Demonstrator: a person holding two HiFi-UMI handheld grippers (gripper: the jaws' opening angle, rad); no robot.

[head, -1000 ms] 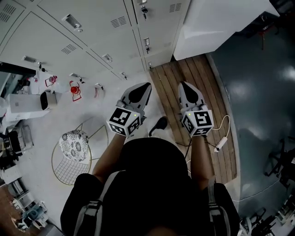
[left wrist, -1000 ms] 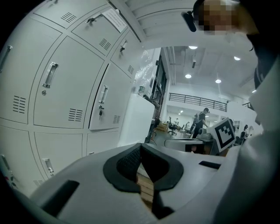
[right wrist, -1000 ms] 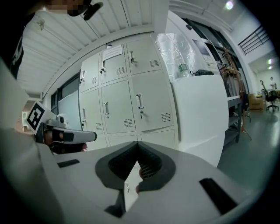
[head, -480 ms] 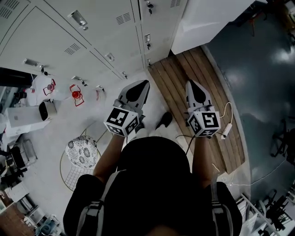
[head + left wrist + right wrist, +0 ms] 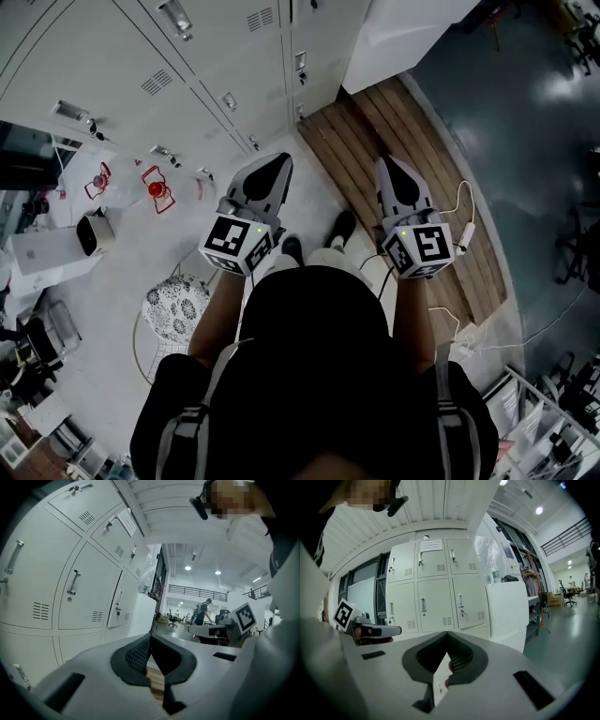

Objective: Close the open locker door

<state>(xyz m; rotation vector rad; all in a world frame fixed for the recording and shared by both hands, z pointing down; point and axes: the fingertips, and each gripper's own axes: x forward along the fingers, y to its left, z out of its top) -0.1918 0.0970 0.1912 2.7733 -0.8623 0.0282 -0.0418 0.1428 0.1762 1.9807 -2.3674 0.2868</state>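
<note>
Far left on the pale floor [image 5: 141, 253] sits a white box [image 5: 42, 255] with a small dark-faced device [image 5: 90, 234] just beside it, below them a wire stool [image 5: 173, 307] with a patterned cushion, above it two red things [image 5: 155, 186] on the floor near the foot of the lockers [image 5: 216, 47]; the white locker bank runs across the top left, handles and vent slots showing. Locker door [image 5: 120, 603]: in the left gripper view the middle-row door in the end column, just beside the white cabinet [image 5: 144, 613], looks a little out of line with its neighbours, slightly ajar; the right gripper view sees the bank head-on and there the doors look flush, so cannot tell how far it stands open. Left gripper [image 5: 279, 161] is held out in front of the person's body, pointing toward the locker base and well apart from it, jaws closed tip to tip and empty, marker cube [image 5: 234, 246] at its rear. Person's shoes [image 5: 343, 225] show between the two grippers. Right gripper [image 5: 385, 161] is level with the left, seen over the wooden platform [image 5: 422, 187], jaws also pressed together and empty, apart from the lockers. Right of it a white power strip [image 5: 465, 236] with its cable lies on the planks, then the dark glossy floor [image 5: 525, 141] at far right
</note>
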